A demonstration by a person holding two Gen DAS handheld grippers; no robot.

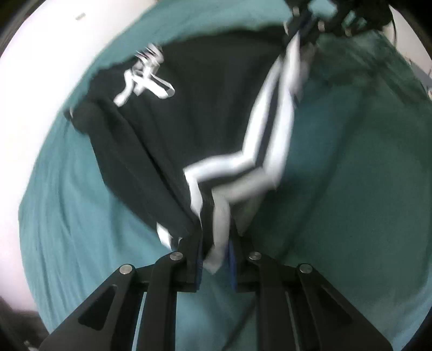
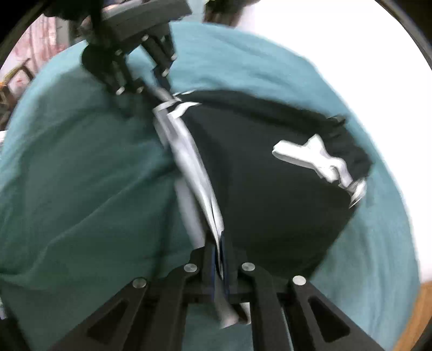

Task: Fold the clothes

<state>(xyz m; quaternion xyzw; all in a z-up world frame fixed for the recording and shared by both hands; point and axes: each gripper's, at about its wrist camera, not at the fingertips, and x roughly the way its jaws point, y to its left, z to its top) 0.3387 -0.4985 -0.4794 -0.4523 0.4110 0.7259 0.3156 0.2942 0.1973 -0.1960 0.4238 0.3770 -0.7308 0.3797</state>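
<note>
Black shorts [image 1: 205, 89] with white side stripes and a white drawstring [image 1: 143, 81] hang over a teal cloth [image 1: 67, 202]. My left gripper [image 1: 215, 256] is shut on the striped side edge of the shorts. My right gripper [image 2: 220, 259] is shut on the same striped edge further along, and the shorts [image 2: 270, 189] spread to its right. The right gripper also shows at the top of the left wrist view [image 1: 305, 24], pinching the stripe. The left gripper shows at the top of the right wrist view [image 2: 159, 78]. Both views are blurred by motion.
The teal cloth [image 2: 81, 175] covers the surface under the shorts. A white surface [image 1: 35, 81] lies beyond the cloth on the left. A wooden floor patch [image 2: 421, 310] shows at the lower right.
</note>
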